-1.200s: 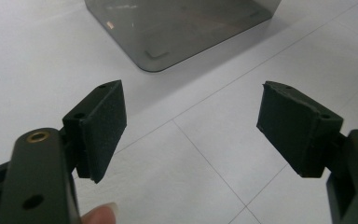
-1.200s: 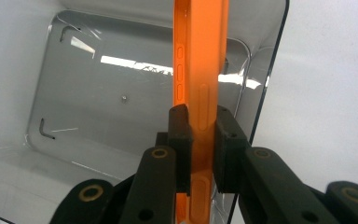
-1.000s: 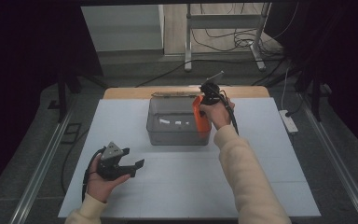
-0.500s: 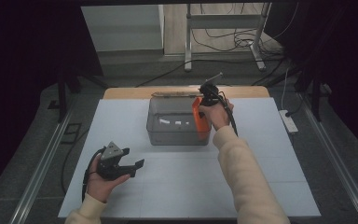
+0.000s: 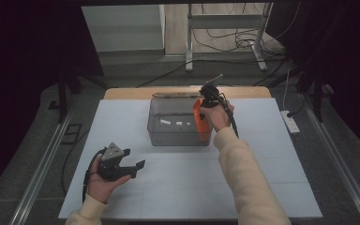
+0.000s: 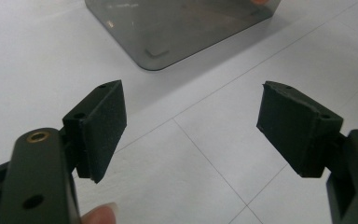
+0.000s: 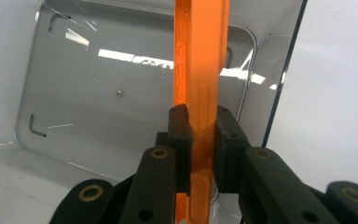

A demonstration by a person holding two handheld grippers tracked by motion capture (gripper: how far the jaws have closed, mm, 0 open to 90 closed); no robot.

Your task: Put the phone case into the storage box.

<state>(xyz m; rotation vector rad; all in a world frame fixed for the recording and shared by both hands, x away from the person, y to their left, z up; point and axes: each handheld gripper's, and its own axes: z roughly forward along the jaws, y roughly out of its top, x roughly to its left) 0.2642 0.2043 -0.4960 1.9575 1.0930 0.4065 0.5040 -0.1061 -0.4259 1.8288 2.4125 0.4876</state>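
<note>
One tool (image 7: 200, 135) tight on orange case (image 7: 200, 60)

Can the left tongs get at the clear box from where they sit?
Probably yes: the left tongs are open and hold nothing, with bare white table between them and the clear box. The right tongs hold the orange case at its far side.

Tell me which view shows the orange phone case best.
The right gripper view: the orange phone case runs up between the right tool, its side cutouts clear. The high view shows it small, at the clear box.
</note>
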